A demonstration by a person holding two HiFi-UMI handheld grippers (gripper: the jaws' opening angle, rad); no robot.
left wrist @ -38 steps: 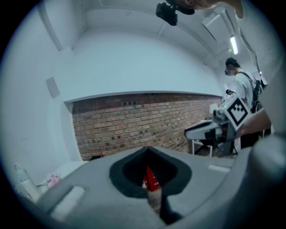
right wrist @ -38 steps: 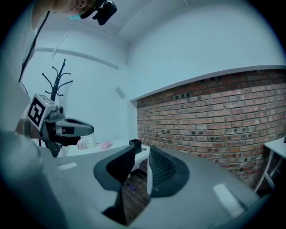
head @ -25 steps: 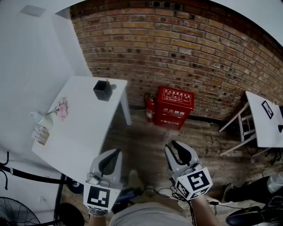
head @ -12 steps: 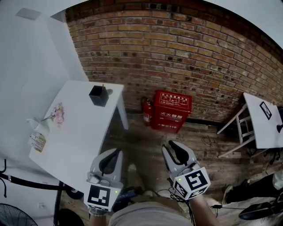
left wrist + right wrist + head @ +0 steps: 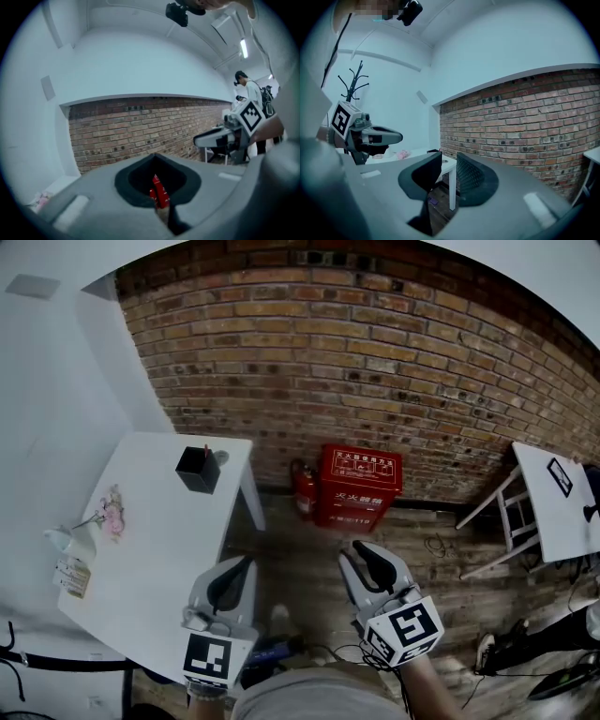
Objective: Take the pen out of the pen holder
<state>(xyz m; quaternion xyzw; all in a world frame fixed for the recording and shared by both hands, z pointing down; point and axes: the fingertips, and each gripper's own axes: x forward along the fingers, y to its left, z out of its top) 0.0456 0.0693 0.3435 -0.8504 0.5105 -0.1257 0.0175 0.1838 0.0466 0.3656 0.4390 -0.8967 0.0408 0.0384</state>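
Two tools: you held the left tool (image 5: 246, 566) and the right tool (image 5: 361, 549) low, well apart from the pen holder (image 5: 197, 472).
Left tool: jaws together, nothing between them.
Right tool: jaws slightly apart, empty.
Pen (image 5: 206, 452): stood in the holder, long axis near vertical, end pointing up.
Holder: sat at the far end of the white tabletop (image 5: 159, 549).

Head view: high, steeply down over left gripper (image 5: 246, 563) and right gripper (image 5: 358, 549) toward distant brick wall (image 5: 375, 381). Left gripper view faces that wall beyond its jaws. Right gripper view shares it, also catching left gripper.
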